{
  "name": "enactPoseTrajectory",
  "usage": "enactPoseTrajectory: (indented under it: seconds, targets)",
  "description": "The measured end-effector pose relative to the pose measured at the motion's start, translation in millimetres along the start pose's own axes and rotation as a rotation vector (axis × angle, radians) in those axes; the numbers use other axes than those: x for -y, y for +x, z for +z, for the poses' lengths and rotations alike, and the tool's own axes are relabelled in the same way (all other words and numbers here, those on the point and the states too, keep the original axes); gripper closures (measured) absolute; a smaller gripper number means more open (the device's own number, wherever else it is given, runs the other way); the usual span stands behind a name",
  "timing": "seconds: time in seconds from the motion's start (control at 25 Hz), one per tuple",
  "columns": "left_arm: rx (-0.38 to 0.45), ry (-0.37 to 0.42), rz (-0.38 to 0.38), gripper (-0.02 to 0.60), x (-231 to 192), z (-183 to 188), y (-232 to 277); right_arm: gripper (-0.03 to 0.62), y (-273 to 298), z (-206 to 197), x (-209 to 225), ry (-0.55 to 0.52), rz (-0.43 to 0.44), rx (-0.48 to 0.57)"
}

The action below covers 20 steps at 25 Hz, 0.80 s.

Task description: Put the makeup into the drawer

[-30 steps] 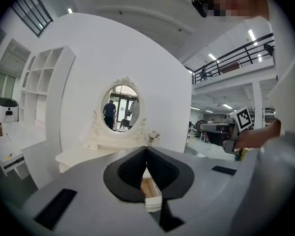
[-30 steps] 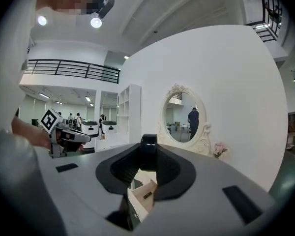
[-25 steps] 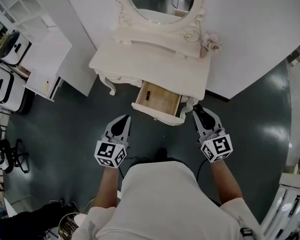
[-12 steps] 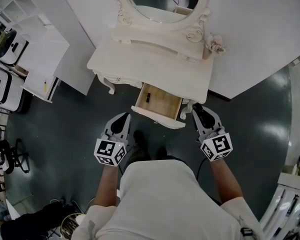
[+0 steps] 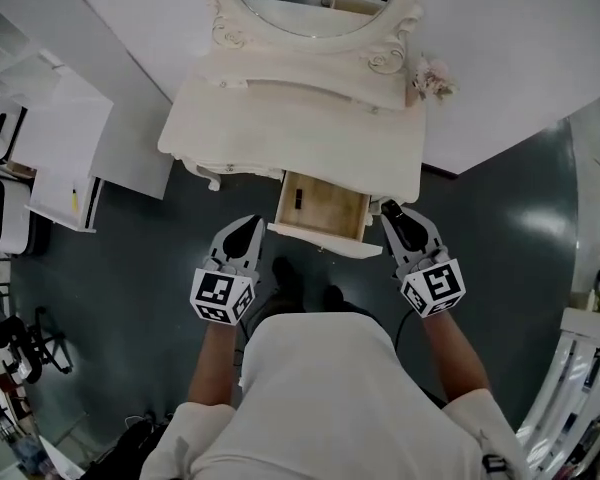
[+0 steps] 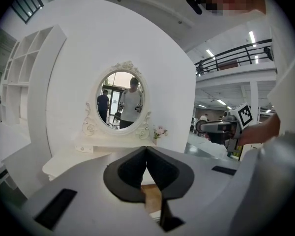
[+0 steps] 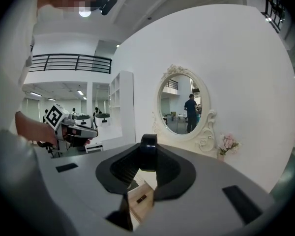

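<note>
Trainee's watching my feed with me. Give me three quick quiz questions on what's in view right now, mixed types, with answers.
1. True or false: the light wooden drawer of the white carved dressing table stands open.
2. Which gripper holds the small black rounded makeup case?
3. Fill in: a small dark object lies ____ the drawer.

Key
1. True.
2. The right gripper. The left gripper has its jaws together with nothing between them.
3. Inside, near the drawer's left side in the head view.
</note>
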<state>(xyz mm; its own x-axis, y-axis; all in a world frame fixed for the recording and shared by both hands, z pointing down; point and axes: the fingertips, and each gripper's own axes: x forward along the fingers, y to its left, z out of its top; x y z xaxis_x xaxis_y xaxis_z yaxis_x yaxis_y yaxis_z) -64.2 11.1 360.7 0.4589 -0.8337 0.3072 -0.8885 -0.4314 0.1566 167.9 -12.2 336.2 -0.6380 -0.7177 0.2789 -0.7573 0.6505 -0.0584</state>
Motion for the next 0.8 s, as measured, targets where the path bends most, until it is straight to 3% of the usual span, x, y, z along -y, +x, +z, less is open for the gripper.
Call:
enactPoseTrajectory:
  seconds: [0.56, 0.8]
  targets:
    - [-0.085, -0.013, -0.193, 0.565, -62, -30, 42, 0.513, 51, -35, -14, 0.058, -0.133, -0.152]
    - [-0.112, -0.025, -0.206, 0.565, -70, -39, 61, 0.513, 68, -51, -14, 0.081, -0.104, -0.215]
